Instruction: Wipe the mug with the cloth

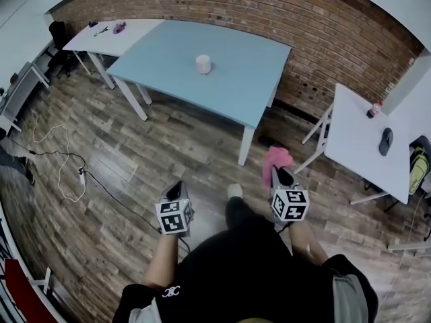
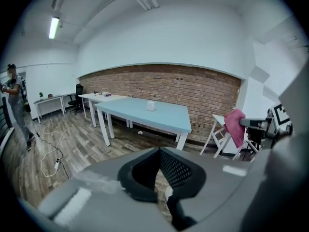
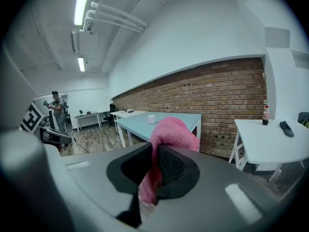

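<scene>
Jaws of right gripper (image 3: 155, 153) on cloth (image 3: 170, 130), mug (image 1: 203, 64) on blue table (image 1: 242, 86), brick wall (image 1: 283, 12)

The cloth (image 3: 166, 134) is bright pink, and the mug (image 1: 203, 64) is white on a pale blue table (image 1: 236, 93). The brick wall (image 1: 269, 19) is red-brown with pale mortar lines, and the floor (image 1: 135, 153) is grey-brown wood-grain planks. The side table (image 1: 360, 147) and far table (image 1: 131, 42) are white. The left gripper (image 1: 174, 190) and right gripper (image 1: 280, 175) carry black-and-white square markers, and their pads (image 2: 176, 168) are black mesh. A small thing (image 1: 119, 27) on the far table looks purple, though it is tiny.
</scene>
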`<state>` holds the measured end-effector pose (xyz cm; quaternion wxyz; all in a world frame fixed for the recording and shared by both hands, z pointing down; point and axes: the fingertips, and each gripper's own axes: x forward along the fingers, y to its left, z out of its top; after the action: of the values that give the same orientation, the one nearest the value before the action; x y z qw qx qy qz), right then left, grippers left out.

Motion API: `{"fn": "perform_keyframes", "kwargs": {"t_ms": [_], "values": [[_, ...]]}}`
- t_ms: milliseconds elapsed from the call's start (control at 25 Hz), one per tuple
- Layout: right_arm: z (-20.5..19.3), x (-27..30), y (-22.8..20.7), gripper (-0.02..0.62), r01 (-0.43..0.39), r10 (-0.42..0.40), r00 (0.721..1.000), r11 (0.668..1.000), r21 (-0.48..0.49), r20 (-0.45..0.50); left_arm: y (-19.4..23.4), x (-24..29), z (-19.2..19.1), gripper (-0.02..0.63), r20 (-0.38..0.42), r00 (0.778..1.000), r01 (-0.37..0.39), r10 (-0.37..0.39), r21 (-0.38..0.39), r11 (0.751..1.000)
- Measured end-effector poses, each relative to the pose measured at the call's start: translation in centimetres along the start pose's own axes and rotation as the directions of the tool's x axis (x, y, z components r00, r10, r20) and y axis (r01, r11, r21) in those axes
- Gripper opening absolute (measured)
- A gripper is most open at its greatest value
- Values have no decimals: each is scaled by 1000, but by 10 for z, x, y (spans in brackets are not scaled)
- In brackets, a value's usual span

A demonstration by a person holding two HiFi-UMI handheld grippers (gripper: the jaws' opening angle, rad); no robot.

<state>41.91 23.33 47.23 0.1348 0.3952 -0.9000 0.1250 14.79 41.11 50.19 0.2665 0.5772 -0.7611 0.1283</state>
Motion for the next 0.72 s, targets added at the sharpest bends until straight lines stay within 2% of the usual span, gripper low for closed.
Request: {"fn": "perform_keyframes", "kwargs": {"t_ms": [200,720], "values": [[24,57,-6,37,-35,35,999,999,7,15,14,42,29,6,-7,1000,-19,19,-2,1000],[91,225,-46,37,-149,147,988,988,-44,-42,20,168,133,8,-9,998,-67,67,-6,998]]}}
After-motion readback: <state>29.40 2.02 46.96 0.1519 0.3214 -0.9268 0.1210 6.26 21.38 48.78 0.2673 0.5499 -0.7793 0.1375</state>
